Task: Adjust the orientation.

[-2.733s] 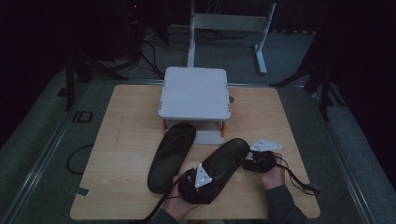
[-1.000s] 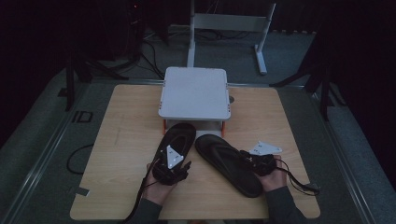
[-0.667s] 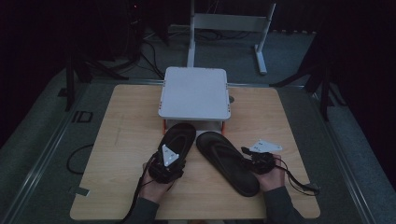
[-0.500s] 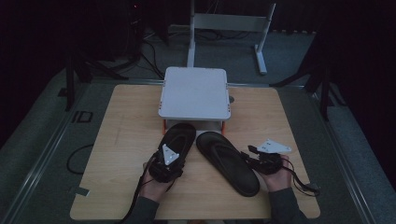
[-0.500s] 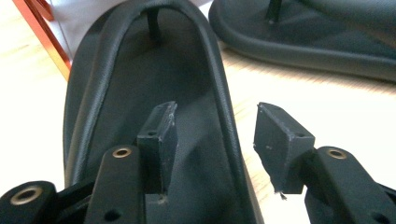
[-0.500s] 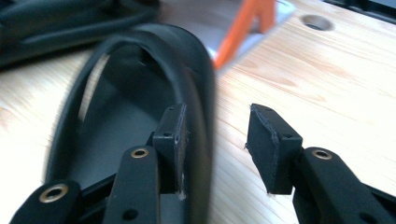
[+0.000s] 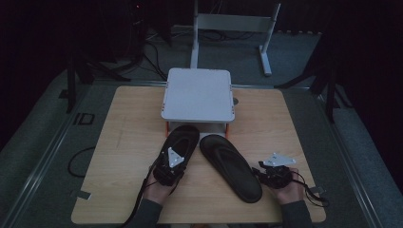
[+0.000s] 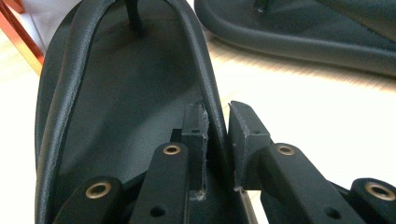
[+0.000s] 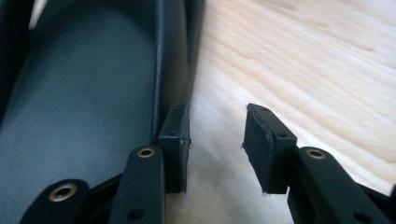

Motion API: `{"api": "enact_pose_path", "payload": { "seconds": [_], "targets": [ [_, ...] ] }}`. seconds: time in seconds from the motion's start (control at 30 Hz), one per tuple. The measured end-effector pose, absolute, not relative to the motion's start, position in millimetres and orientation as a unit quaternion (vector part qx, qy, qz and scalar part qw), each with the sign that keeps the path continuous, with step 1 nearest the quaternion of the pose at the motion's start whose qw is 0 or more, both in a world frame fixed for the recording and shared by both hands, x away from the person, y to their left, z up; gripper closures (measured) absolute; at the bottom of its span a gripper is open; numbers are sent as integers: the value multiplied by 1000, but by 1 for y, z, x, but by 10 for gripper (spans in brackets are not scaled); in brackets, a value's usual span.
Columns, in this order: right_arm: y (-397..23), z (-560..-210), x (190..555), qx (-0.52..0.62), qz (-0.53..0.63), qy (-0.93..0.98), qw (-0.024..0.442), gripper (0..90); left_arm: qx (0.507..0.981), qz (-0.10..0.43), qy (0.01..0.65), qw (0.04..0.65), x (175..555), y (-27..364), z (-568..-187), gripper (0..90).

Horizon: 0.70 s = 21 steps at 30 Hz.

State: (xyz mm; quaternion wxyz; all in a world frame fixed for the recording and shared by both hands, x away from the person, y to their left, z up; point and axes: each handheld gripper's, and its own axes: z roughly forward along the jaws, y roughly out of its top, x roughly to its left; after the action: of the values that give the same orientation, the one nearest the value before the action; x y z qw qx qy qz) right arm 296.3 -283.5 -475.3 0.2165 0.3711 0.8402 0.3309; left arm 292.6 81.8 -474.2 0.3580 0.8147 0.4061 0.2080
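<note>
Two black flip-flops lie side by side on the wooden table. My left gripper sits over the heel of the left flip-flop. In the left gripper view its jaws have just been closing, and the left gripper is now shut on the raised right rim of the left flip-flop. The right flip-flop lies toe-up beside it. My right gripper is at that flip-flop's heel side; its jaws have just been opening. The right gripper stands open over bare wood, its left pad against the right flip-flop's edge.
A white square platform on orange legs stands at the table's far middle, just beyond the flip-flops' toes. A grey metal frame stands on the floor behind. Bare wood lies left and right of the flip-flops.
The right flip-flop was turned and laid flat beside the left one. The right gripper let go of it and drew a little to the right. The left gripper slid back to the left flip-flop's heel.
</note>
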Motion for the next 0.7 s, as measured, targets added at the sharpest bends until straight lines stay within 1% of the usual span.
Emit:
{"api": "enact_pose_path", "payload": {
  "seconds": [0.2,0.37,0.47,0.57,0.7],
  "targets": [
    [-261,-472,277,306,343,866,199,542,819,205,402,354,290,82,-473,794],
    [-243,-468,269,260,374,873,175,536,820,200,399,358,287,84,-473,799],
    [-234,-466,268,246,383,874,169,534,821,199,397,359,287,84,-473,799],
    [-228,-466,268,232,391,877,154,532,822,198,396,357,287,85,-473,798],
    [-225,-461,272,233,414,866,155,511,822,194,396,360,288,86,-473,786]
  ]
}}
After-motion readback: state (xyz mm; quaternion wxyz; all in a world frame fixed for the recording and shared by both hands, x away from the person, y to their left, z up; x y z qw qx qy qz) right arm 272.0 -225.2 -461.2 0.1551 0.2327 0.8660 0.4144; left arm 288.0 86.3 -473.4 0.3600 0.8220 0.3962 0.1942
